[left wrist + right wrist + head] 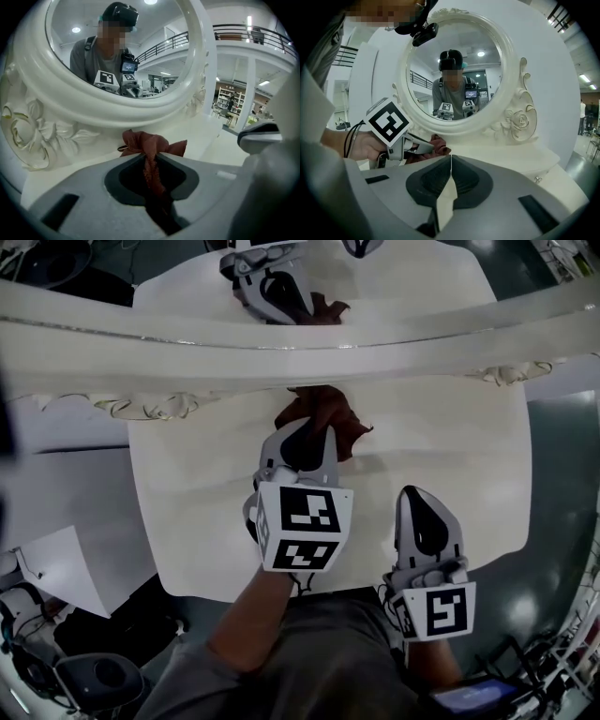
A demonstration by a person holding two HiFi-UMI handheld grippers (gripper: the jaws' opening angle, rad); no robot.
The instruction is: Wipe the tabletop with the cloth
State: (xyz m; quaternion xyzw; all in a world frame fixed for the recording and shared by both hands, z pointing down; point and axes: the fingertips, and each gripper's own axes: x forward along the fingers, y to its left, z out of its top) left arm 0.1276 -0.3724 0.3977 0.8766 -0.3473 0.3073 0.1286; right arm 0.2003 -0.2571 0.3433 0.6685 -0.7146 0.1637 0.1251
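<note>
So, the left hand-held gripper [152,164] has its 2 jaws clamped on a bunched-up reddish-brown cloth [149,143]. One strand runs back between the pads and the rest puffs out in front. The cloth sits toward the back of the cream-white tabletop [187,521], just in front of the ornate white round mirror frame [513,117]. Honestly can't tell if it's pressed onto the surface. The right hand-held gripper [450,164] is closed with nothing in it, jaws meeting edge to edge, off to the right of the left one and nearer the tabletop's front edge.
</note>
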